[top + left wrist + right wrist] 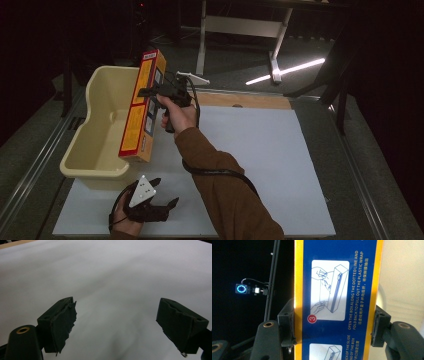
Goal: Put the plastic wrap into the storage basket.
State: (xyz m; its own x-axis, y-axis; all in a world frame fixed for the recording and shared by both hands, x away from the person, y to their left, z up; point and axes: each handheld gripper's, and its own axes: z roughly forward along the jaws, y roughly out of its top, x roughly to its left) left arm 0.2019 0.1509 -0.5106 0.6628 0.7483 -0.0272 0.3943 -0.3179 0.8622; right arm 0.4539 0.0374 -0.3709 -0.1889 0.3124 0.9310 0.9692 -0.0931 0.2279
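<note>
White matte sheet covering the surface (260,165), bare wood strip along the far edge, grey metal rails down both sides. Dark room beyond; table legs with a crossbar at the back, one bright light streak on the floor. Cream plastic bin (102,125) at the left edge of the sheet, smooth rounded rim, glossy inside. Long narrow cardboard box (142,107), yellow edges, red and blue panels, held tilted in the air over the bin's right rim. Right gripper (150,92) clamped across the box's width, pads (287,325) pressing both yellow edges. Printed on blue panel: line drawings of hands and box, red circle "3", "OPEN THE BOX ALONG THE DOTTED LINE AND FOLD BACK TO PULL OUT THE PLASTIC WRAP", Chinese text beside it. Left gripper (167,200) low over the sheet near the front edge, jaws spread wide with nothing between, pads (62,325) ragged-edged.
</note>
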